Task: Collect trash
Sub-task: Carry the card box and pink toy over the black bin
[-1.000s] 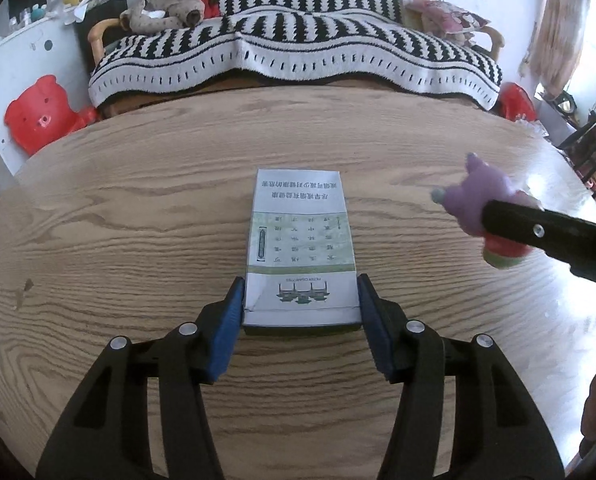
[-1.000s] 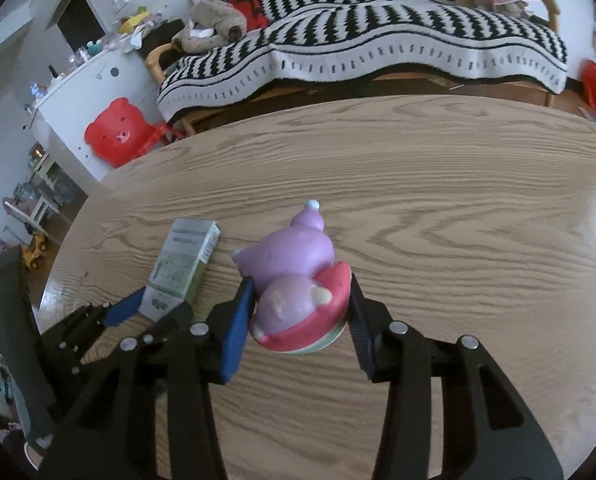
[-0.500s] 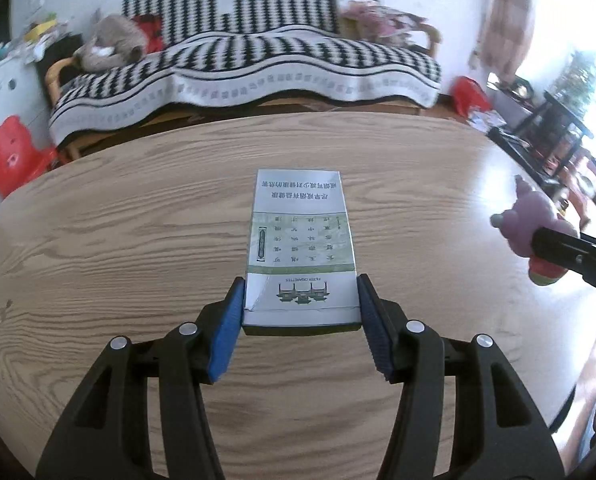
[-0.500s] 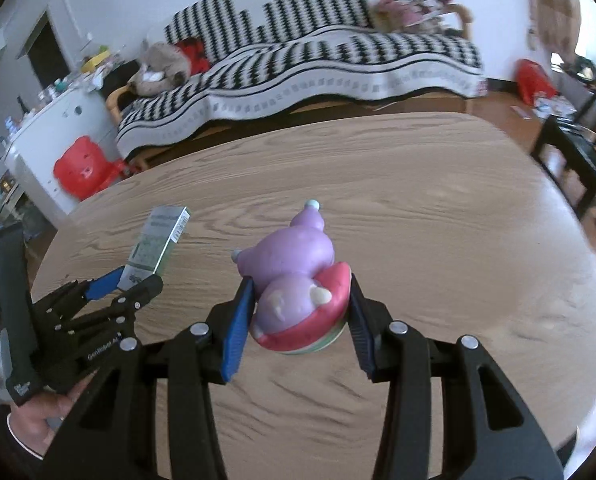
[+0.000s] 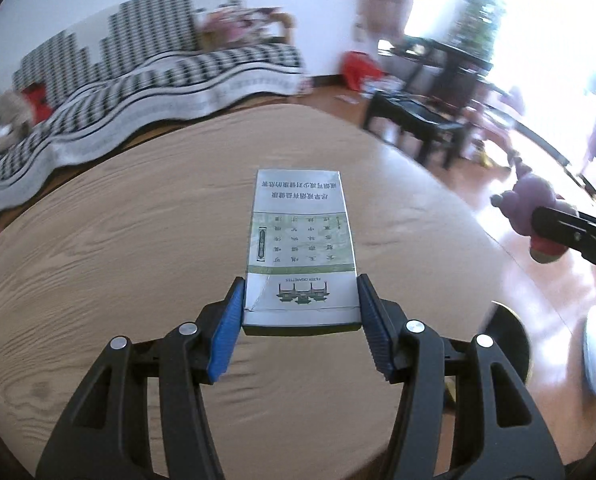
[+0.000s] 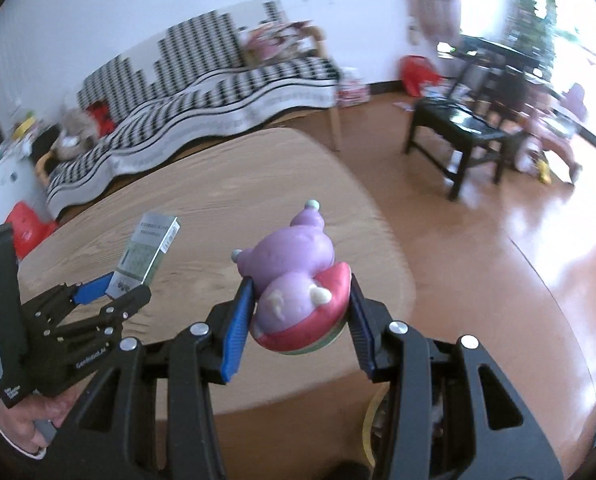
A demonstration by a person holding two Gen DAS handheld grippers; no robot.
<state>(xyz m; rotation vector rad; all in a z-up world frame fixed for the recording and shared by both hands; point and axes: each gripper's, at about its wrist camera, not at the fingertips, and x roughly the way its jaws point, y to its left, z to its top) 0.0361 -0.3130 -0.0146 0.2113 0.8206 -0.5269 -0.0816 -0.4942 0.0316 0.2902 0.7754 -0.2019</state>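
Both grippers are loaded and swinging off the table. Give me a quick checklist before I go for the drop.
1. Left gripper clamped on the white and green printed carton: ok, blue pads press both sides.
2. Right gripper clamped on the purple squishy animal toy with the red base: ok.
3. Both items lifted clear of the round wooden table: ok.
4. The two grippers apart from each other: ok, a gap shows in the right wrist view.
5. Trash bin located: cannot tell; only a dark round rim shows below the table edge.
6. Picture sharpness for aiming: not ok, the background is blurred.
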